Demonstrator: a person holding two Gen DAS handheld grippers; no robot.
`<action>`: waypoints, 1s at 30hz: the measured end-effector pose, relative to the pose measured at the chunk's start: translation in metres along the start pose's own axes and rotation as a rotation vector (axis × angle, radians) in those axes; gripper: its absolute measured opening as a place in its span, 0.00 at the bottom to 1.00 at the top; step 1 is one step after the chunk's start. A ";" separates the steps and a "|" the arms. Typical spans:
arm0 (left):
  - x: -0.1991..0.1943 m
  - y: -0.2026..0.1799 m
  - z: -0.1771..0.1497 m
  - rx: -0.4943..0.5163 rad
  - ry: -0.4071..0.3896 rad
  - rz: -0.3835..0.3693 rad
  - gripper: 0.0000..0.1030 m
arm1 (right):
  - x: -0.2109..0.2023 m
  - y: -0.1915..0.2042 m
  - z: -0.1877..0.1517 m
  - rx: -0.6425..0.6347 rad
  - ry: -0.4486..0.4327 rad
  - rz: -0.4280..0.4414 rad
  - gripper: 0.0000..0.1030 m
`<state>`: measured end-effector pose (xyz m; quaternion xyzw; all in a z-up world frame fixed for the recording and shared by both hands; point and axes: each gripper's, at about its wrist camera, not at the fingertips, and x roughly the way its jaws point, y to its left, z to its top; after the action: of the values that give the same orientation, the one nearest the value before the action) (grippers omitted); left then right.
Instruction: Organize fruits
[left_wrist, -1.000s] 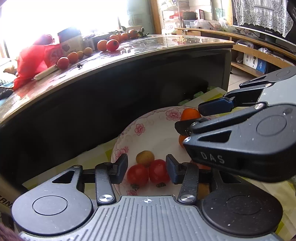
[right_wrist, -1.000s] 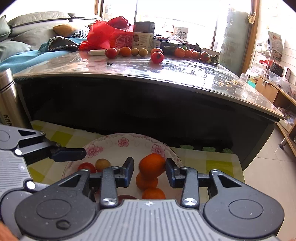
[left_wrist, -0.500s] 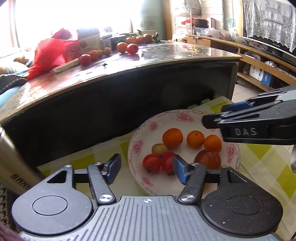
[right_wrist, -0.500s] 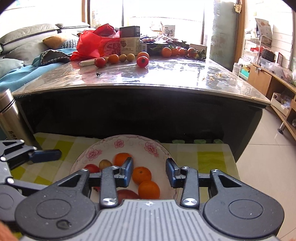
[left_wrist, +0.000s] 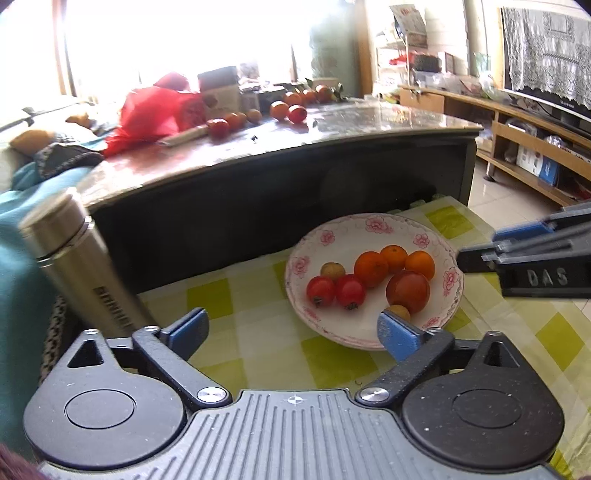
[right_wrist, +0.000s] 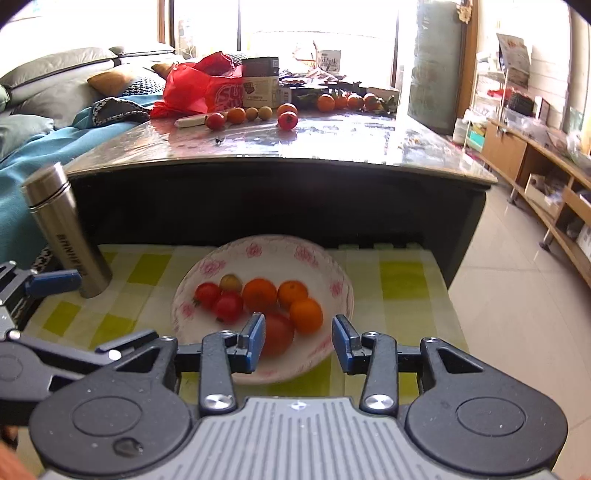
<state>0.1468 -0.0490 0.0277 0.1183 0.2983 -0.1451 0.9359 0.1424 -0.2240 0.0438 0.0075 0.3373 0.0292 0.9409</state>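
Two grippers hang above a yellow-and-white checked cloth (right_wrist: 147, 266), both with fingers spread and nothing between them. Far left in the right wrist view, a steel flask (right_wrist: 66, 229) stands upright on the cloth, near the dark front of the desk (right_wrist: 280, 199). The left gripper (left_wrist: 293, 328) sits to the near left of the plate, its blue pads wide apart over the cloth; its right pad overlaps the plate's near rim in the picture, though contact cannot be judged. In the right wrist view that same gripper shows only as a blue-tipped finger at the left edge, near the flask's base.

At the middle lies the flowered plate (right_wrist: 273, 247), holding the sorted fruit. From left to right on it: two small red tomatoes (right_wrist: 218, 299) touching each other, a small yellowish fruit (right_wrist: 231, 282) just behind them, three oranges (right_wrist: 280, 295) bunched together, and a large red tomato (right_wrist: 277, 332) at the near side. The left wrist view also shows one more small yellowish fruit (left_wrist: 399, 312) tucked against the near side of the big tomato.

The right gripper (right_wrist: 298, 341) hovers over the near edge of the plate, open, with the large tomato partly behind its left pad and not gripped.

On the far desk top, more fruit remains: a row of small red and orange fruits (right_wrist: 243, 115) beside a red plastic bag (right_wrist: 199, 92), a lone red one (right_wrist: 287, 120) with an orange just behind it, and further right a cluster of oranges (right_wrist: 347, 101) with leaves.
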 end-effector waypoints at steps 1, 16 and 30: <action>-0.005 0.000 -0.001 -0.001 -0.008 0.007 1.00 | -0.005 0.001 -0.003 0.004 0.004 0.001 0.44; -0.061 -0.004 -0.027 -0.079 -0.022 0.056 1.00 | -0.077 0.020 -0.046 0.045 0.005 0.026 0.49; -0.097 -0.011 -0.047 -0.100 0.002 0.029 1.00 | -0.108 0.029 -0.075 0.082 0.020 0.057 0.49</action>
<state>0.0427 -0.0249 0.0464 0.0759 0.3045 -0.1163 0.9423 0.0101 -0.2019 0.0553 0.0552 0.3471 0.0425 0.9352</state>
